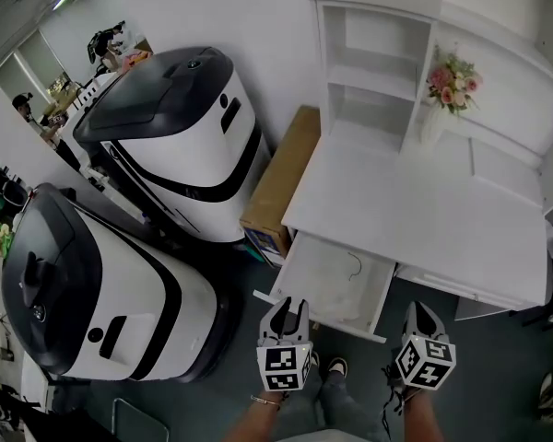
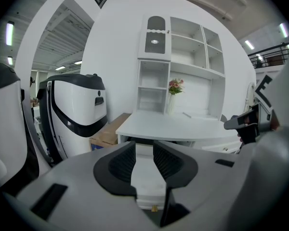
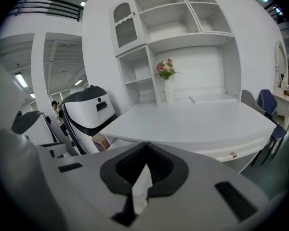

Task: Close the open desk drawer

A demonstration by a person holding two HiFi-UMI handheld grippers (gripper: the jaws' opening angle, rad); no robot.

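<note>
Under the left end of the white desk [image 1: 415,219], the drawer [image 1: 324,279] stands pulled well out toward the person, open top up; something thin like a bent wire lies on its floor, too small to name.

Left gripper [image 1: 288,307] is just before the drawer's front panel, jaws apart and nothing between them; in the left gripper view [image 2: 144,150] the drawer [image 2: 145,186] fills the gap, with a small brass-coloured knob [image 2: 154,208] low in it; judged to be lined up on the panel's middle so a push runs straight and does not skew it.

Right gripper [image 1: 422,309] is off to the right, before the desk's closed front; its view [image 3: 143,148] shows the pads meeting at the tips, closed on nothing; likely idle.

Drawer's front panel, its long axis, runs parallel to the desk's front edge; the slide direction lies across that, from the person toward the hutch; closing means a push that way.
</note>
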